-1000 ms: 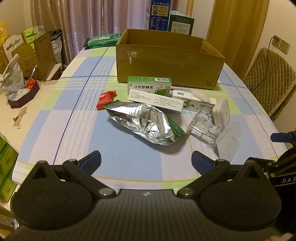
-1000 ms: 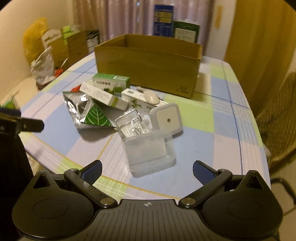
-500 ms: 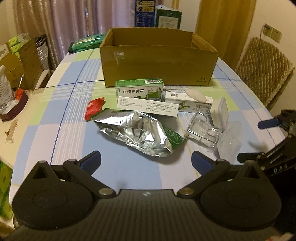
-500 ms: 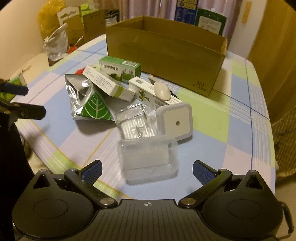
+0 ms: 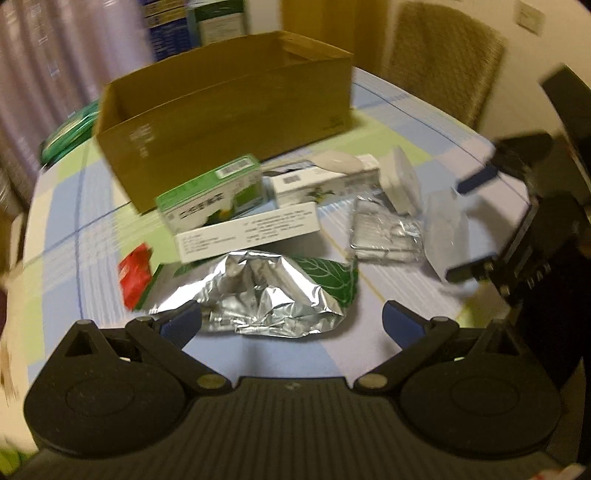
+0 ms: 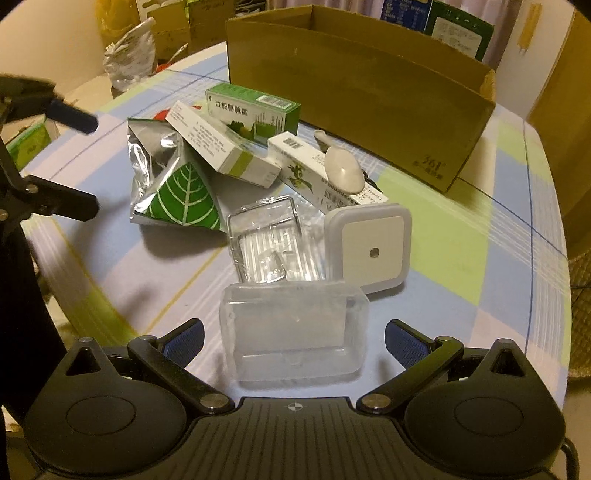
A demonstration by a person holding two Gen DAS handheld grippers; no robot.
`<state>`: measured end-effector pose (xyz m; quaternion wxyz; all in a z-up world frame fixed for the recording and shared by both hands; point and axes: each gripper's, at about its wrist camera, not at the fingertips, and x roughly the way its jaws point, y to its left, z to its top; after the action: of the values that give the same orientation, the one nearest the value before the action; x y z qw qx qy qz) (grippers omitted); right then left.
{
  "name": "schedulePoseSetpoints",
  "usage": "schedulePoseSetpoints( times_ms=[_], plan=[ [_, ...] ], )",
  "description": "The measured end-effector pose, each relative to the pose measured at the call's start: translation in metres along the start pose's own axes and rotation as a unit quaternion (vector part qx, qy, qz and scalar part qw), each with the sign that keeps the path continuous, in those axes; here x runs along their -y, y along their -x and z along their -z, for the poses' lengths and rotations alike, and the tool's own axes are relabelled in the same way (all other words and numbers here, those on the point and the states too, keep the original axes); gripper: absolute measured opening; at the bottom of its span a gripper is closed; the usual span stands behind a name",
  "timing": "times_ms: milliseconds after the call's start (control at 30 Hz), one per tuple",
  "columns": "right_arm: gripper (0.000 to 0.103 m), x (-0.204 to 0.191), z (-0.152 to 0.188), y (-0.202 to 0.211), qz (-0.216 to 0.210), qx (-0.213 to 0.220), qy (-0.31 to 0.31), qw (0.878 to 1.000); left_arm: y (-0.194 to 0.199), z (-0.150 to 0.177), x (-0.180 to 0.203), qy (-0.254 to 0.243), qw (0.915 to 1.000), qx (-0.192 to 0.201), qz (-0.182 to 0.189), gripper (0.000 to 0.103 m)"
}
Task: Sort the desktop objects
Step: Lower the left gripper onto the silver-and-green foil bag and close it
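A pile lies on the checked tablecloth in front of an open cardboard box (image 5: 221,122) (image 6: 354,92). It holds a crumpled foil bag (image 5: 273,295) (image 6: 173,184), a green carton (image 5: 214,195) (image 6: 251,110), two white cartons (image 5: 247,232) (image 6: 325,177), a white scoop (image 6: 341,166), a red packet (image 5: 135,273), a square white night light (image 6: 369,247) and a clear tray (image 6: 266,240). My left gripper (image 5: 291,325) (image 6: 86,166) is open, just short of the foil bag. My right gripper (image 6: 294,339) (image 5: 467,227) is open, its fingers on either side of a clear plastic box (image 6: 295,332), not touching it.
A padded chair (image 5: 443,55) stands beyond the table's right side. Printed boxes (image 6: 458,26) stand behind the cardboard box. Cartons and a plastic bag (image 6: 129,55) crowd the far left. The table's rounded near edge (image 6: 85,295) runs below the left gripper.
Both grippers moved forward toward the pile. The left one swung in close to the foil bag. The right one advanced until the clear plastic box sits between its open fingers.
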<state>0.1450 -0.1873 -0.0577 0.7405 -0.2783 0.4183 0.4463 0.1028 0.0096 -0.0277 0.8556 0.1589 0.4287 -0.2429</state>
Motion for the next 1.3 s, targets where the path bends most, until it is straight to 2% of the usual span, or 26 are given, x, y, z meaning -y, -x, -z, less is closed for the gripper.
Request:
schedulePoseSetpoints(
  times_ms=[167,333,367,400,433,533,700,833,967,1067,1233,1300],
  plan=[
    [0.101,0.003,-0.002,-0.009,-0.003,-0.002,-0.004,1.000,-0.009,0.003,-0.004,-0.076,0.9962,-0.008,0.041,0.102],
    [0.101,0.004,-0.002,-0.014,-0.007,-0.005,-0.006,1.000,-0.016,0.009,-0.003,-0.147,0.9881,-0.019,0.039,0.102],
    [0.095,0.003,-0.002,-0.014,-0.007,-0.003,-0.006,1.000,-0.018,0.010,-0.002,-0.165,0.9853,-0.019,0.039,0.102],
    [0.085,0.003,-0.002,-0.014,-0.007,-0.002,-0.006,1.000,-0.019,0.011,-0.003,-0.179,0.9830,-0.020,0.039,0.102],
    [0.085,0.003,-0.003,-0.014,-0.007,-0.003,-0.007,1.000,-0.020,0.011,-0.002,-0.193,0.9802,-0.021,0.037,0.102],
    [0.084,0.001,-0.003,-0.014,-0.002,-0.002,-0.003,1.000,-0.023,0.013,-0.001,-0.242,0.9694,-0.020,0.035,0.102],
    [0.084,-0.005,-0.004,-0.007,-0.002,0.004,0.000,1.000,-0.031,0.013,-0.002,-0.329,0.9429,-0.025,0.044,0.098],
    [0.084,-0.010,-0.007,-0.003,-0.004,0.005,0.004,1.000,-0.044,0.011,-0.002,-0.379,0.9233,-0.031,0.050,0.098],
    [0.084,-0.016,-0.012,0.001,-0.010,0.009,0.011,1.000,-0.058,0.008,-0.005,-0.408,0.9099,-0.040,0.061,0.098],
    [0.084,-0.021,-0.016,0.002,-0.013,0.010,0.019,1.000,-0.068,0.004,-0.011,-0.418,0.9042,-0.049,0.072,0.097],
    [0.084,-0.025,-0.020,0.001,-0.017,0.013,0.021,1.000,-0.083,-0.001,-0.020,-0.418,0.9025,-0.061,0.082,0.098],
    [0.084,-0.026,-0.021,0.000,-0.020,0.013,0.021,0.999,-0.085,-0.004,-0.023,-0.409,0.9057,-0.064,0.093,0.098]
  ],
)
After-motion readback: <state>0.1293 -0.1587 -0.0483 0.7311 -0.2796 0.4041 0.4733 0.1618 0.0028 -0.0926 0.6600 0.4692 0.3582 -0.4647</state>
